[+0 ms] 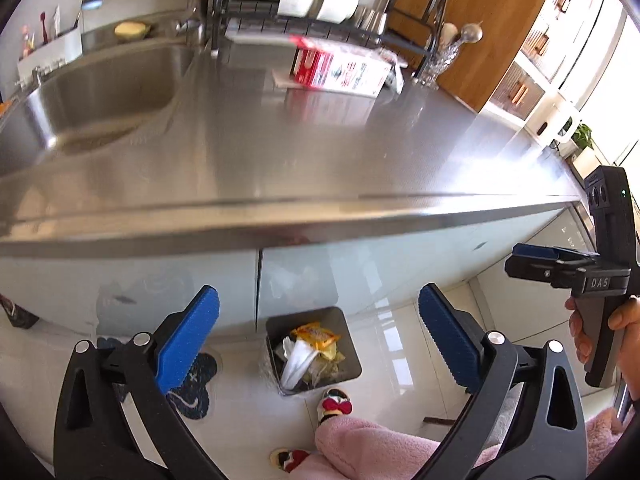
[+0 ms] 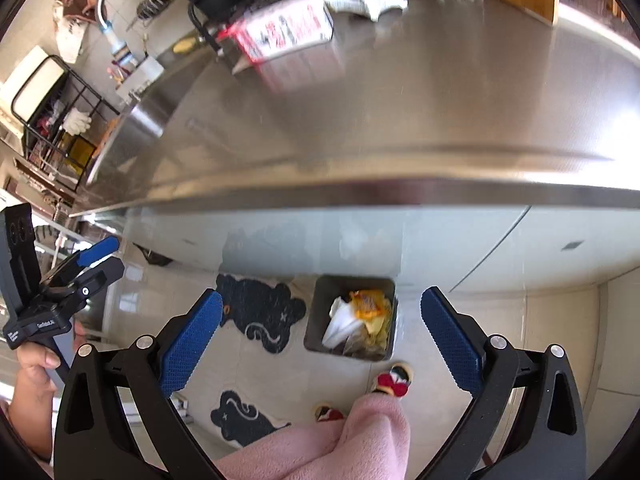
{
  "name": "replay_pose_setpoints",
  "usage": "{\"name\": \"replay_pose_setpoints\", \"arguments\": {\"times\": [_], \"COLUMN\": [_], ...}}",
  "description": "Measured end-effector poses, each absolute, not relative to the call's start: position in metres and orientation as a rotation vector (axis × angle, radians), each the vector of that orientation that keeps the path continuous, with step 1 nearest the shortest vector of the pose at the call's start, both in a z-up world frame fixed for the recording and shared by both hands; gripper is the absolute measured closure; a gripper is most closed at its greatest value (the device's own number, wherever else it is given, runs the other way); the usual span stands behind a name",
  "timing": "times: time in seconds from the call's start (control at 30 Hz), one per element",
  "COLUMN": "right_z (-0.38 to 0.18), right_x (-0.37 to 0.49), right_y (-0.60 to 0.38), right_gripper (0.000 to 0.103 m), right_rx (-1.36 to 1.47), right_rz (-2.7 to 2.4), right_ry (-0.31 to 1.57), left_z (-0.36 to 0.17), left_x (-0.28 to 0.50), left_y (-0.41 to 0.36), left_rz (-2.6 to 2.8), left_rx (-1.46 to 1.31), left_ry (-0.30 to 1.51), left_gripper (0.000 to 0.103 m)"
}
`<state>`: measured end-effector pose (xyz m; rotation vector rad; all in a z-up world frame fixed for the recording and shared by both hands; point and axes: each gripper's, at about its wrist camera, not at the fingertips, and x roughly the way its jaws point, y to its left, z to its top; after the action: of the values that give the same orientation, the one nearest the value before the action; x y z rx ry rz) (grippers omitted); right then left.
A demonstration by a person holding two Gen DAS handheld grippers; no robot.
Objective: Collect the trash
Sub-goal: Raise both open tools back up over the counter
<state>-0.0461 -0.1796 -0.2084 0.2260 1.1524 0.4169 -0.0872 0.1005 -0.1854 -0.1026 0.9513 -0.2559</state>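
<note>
Steel counter [image 1: 280, 152] fills my left wrist view; my left gripper [image 1: 318, 340] stands wide and empty above the bin [image 1: 352, 360] on the floor, where a yellow wrapper [image 1: 316, 336] and white scraps lie. A red-and-white carton [image 1: 340, 70] lies on its side by the dish rack, likely next.

From the right wrist, my right gripper [image 2: 322, 340] is equally wide, empty, over the same bin [image 2: 320, 312], hung well above it, I judge, so drops land inside.
</note>
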Motion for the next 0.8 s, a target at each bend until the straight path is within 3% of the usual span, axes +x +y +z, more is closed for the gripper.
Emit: {"name": "replay_pose_setpoints", "arguments": {"times": [0.27, 0.8], "right_z": [-0.144, -0.163], "right_x": [0.038, 0.175], "right_y": [-0.209, -0.206], "right_gripper": [0.003, 0.003], "right_rx": [0.209, 0.148], "right_rz": [0.358, 0.405], "right_ry": [0.995, 1.014], "left_z": [-0.132, -0.123], "left_x": [-0.027, 0.110], "left_y": [0.075, 0.044], "left_rz": [-0.321, -0.447], "left_rx": [0.011, 0.140], "left_ry": [0.825, 0.810], "left_gripper": [0.008, 0.009]}}
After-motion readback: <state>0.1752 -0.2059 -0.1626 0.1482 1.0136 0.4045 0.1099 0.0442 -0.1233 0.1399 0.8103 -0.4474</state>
